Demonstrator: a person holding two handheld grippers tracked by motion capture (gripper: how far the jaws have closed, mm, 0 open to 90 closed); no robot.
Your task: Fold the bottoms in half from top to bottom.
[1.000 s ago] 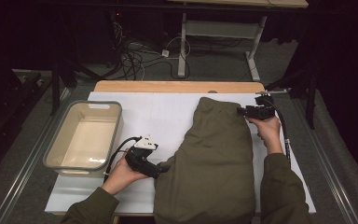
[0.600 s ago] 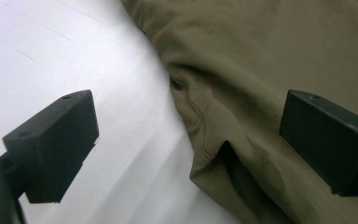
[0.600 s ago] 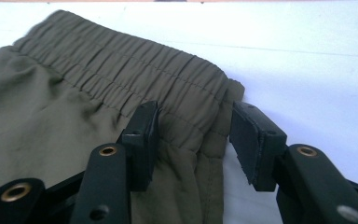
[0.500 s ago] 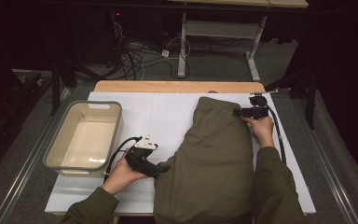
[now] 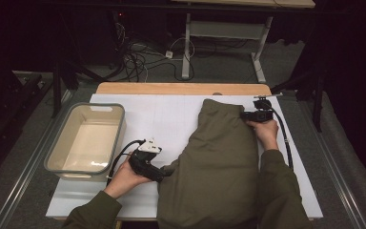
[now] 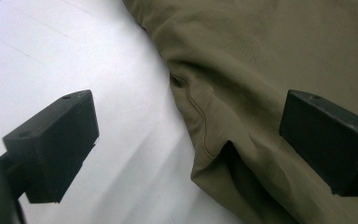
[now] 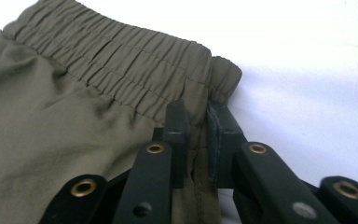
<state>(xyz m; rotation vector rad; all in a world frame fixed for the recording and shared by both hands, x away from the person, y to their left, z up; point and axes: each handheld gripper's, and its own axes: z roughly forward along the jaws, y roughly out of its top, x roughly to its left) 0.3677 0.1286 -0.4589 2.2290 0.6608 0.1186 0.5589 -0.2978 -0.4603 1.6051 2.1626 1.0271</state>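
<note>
Olive trousers lay spread on a white table, waistband toward the far edge, legs running back to the near edge. Right gripper reached forward at the far right corner of the trousers, forearm stretched along their right side, hand wrapped around the tool from behind. Jaws had just been closing and sat pinched on the cloth just under the gathered waistband near its corner, a fold caught between the pads. Left gripper rested low at the left edge of the trousers, held level in a hand coming in from the near side, cable looping off behind. Jaws stood spread wide, one over bare table, the other over cloth, a seamed edge lying between them untouched. Pale tub stood at the table's left side, well apart from the trousers.
</note>
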